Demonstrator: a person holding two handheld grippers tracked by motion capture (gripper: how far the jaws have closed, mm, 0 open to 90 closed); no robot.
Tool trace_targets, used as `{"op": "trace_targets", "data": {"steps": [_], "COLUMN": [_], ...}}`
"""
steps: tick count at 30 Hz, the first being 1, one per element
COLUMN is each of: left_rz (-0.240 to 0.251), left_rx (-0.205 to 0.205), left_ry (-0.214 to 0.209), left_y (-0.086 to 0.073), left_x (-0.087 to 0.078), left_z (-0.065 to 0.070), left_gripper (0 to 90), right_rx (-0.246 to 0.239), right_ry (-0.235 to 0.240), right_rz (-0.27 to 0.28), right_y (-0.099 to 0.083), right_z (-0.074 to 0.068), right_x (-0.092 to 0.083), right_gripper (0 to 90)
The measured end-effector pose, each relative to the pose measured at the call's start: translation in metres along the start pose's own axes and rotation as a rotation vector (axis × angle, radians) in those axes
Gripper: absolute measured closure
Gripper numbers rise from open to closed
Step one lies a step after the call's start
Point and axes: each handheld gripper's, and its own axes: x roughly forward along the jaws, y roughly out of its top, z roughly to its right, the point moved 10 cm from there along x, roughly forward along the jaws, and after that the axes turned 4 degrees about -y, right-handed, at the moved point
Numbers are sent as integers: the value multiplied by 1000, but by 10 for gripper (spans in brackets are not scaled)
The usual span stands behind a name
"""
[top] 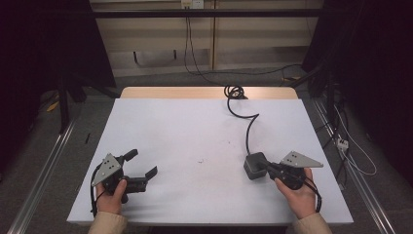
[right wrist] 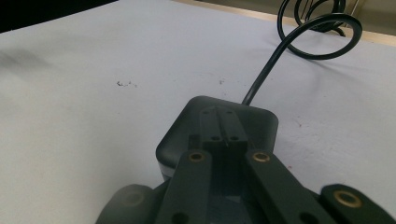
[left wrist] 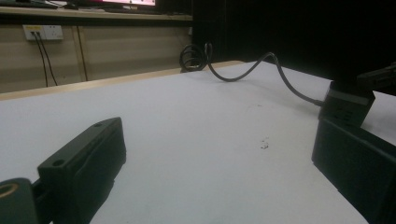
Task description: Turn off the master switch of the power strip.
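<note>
A black power adapter (top: 253, 166) lies on the white table (top: 185, 126) at the right. Its black cable (top: 250, 126) runs back to a coil at the far edge. My right gripper (top: 266, 166) is shut, its jaws pressed together and lying over the top of the adapter (right wrist: 261, 122), with nothing between them (right wrist: 223, 125). My left gripper (top: 142, 164) rests near the front left of the table, open, with bare table between its jaws (left wrist: 219, 137). From the left gripper view the adapter (left wrist: 348, 106) and cable (left wrist: 280, 78) lie off to the right.
A small dark smudge (top: 200, 160) marks the table's middle. The cable's coil (top: 234, 91) sits on the wooden strip at the far edge. Metal rails (top: 46, 165) run along the floor on both sides, and more cables (top: 358, 156) lie at the right.
</note>
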Motion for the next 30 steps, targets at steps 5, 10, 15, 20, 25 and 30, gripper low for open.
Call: {"op": "trace_targets", "data": {"steps": [5,10,15,20,25,30], "left_rz": [0,-1,0,-1,2,0], "left_rx": [4,1,4,6,4,8], "left_ry": [-1,1,0,1,0,-2], "left_y": [0,0,0,0,1,0], "left_x": [0,0,0,0,-1,0], "left_z": [0,0,-1,0,-1,-1], "left_gripper": [26,26,26,26,26,26], "right_rx": [-1,13,6,3,-11,-10], "right_ry": [0,2,1,0,3,6], "right_rz": [1,10,10,11,21,29], "right_y": [0,3,3,3,3,3], "right_z": [0,1,1,1,1,2], "right_x": [0,-2,-2,-2,-2,-2], "right_gripper": [900,900,900,900,900,900]}}
